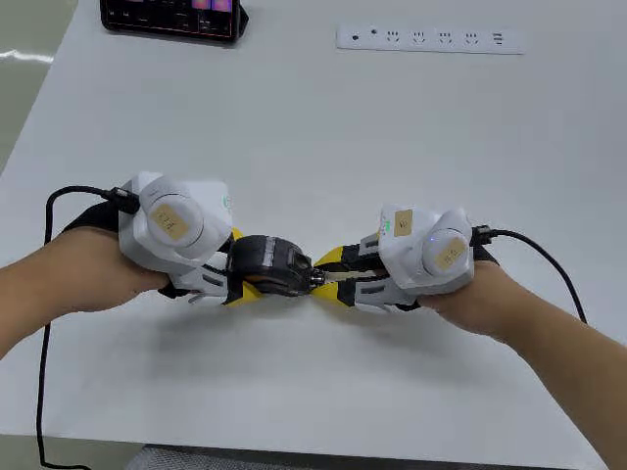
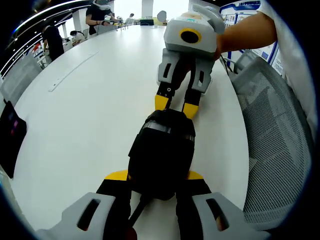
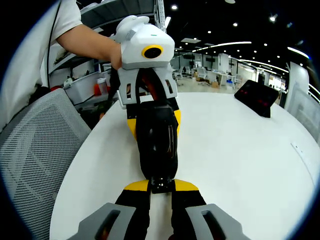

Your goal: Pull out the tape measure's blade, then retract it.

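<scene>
A black tape measure (image 1: 269, 265) lies just above the white table (image 1: 323, 147), at its near middle. My left gripper (image 1: 240, 264) is shut on its case, with a yellow-tipped finger on each side (image 2: 155, 176). In the left gripper view the case (image 2: 162, 152) fills the space between the jaws. My right gripper (image 1: 328, 276) faces it from the right, shut on the blade's end hook (image 3: 161, 184) right at the case mouth. The case (image 3: 156, 135) stands straight ahead in the right gripper view. Hardly any blade is out.
A white power strip (image 1: 429, 39) lies at the table's far right and a dark screen device (image 1: 174, 17) at the far left. Black cables trail from both grippers (image 1: 44, 323). A grey mesh chair (image 2: 270, 140) stands off the table's near edge.
</scene>
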Demonstrator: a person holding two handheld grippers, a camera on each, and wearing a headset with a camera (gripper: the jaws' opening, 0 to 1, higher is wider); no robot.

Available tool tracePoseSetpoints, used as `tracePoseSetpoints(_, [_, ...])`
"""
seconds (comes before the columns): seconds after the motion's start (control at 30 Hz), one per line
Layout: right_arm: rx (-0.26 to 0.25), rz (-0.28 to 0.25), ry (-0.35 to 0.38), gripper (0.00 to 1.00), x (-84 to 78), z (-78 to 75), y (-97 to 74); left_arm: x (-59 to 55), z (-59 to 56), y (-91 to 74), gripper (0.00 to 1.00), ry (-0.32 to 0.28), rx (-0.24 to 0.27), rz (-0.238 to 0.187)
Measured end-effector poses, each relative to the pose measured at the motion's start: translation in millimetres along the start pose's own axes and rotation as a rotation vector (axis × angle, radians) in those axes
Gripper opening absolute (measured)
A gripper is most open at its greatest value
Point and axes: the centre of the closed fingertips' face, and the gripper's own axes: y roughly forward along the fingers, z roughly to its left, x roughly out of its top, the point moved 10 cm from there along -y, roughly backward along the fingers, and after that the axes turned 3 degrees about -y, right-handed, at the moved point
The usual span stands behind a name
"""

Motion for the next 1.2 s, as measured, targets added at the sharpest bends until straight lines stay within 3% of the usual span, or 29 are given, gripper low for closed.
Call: tracePoseSetpoints(1.2, [-0.014,0.012,-0.028,0.10,-2.2,0.3,-6.8,0.6,0.6,0.1,0.29,0.023,0.001,0.024])
